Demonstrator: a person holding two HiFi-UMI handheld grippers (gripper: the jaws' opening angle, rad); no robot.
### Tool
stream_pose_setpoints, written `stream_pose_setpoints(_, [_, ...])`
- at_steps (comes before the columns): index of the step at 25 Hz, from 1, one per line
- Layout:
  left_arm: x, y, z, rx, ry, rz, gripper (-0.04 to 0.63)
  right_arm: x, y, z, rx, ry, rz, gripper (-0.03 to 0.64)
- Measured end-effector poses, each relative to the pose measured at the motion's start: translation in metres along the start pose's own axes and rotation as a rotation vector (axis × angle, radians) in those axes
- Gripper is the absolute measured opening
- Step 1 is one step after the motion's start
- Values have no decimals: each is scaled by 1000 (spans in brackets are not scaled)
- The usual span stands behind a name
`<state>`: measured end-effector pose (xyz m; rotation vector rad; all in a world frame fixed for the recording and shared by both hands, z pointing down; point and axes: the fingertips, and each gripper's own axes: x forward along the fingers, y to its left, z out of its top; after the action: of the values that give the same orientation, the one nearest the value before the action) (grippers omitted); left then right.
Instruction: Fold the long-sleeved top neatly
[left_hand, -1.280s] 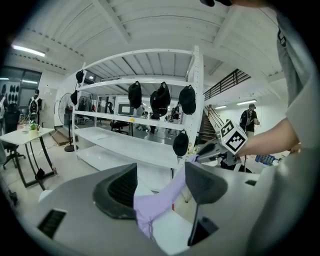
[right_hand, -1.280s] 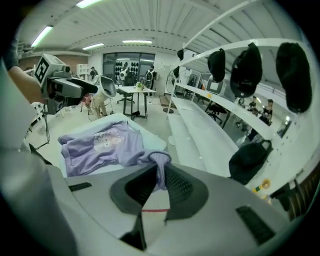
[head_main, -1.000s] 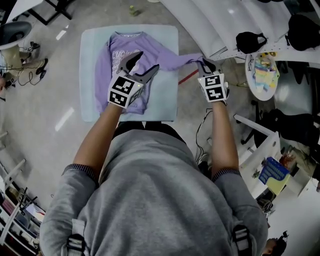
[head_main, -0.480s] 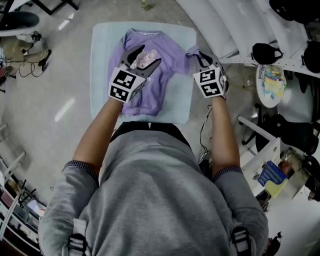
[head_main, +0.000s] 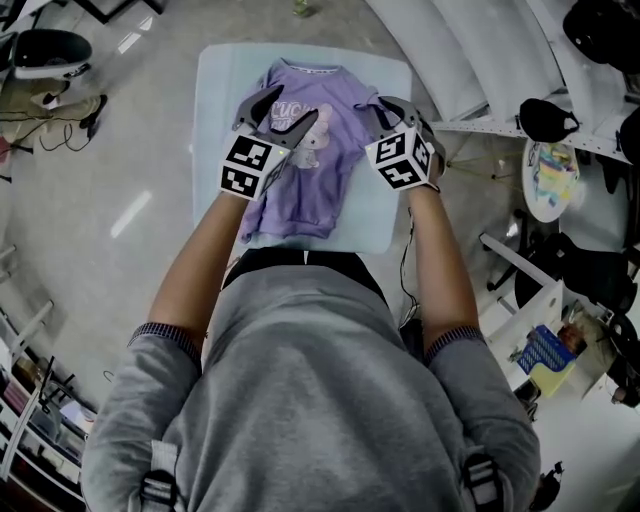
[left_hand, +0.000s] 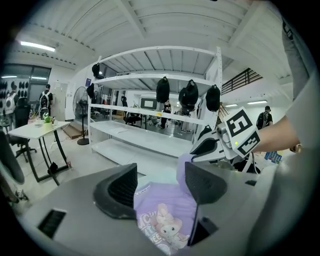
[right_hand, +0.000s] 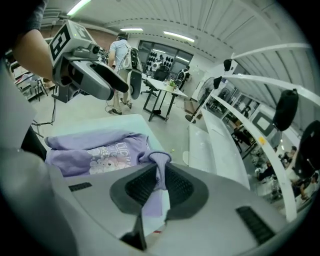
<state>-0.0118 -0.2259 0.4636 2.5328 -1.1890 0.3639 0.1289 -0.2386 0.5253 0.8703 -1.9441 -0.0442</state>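
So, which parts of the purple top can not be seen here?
- Print on the top: head view, partly under the left gripper.
- The sleeve that is not gripped: head view, the forearm covers that side.
- Its lower half: left gripper view, cut off by the gripper's body.

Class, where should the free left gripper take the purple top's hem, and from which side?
Probably grip the hem at its left corner, coming from the near edge. It lies flat there, and the right gripper holds the sleeve.
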Motion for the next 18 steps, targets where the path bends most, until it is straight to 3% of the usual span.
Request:
stream_pose_setpoints(6, [-13,30,-11,-31,7,35,319,36,31,21,-104,11,5,58])
stream_pose_setpoints(18, [-51,88,-57,-104,52,94,319,135,100,49,-268,73,110,63])
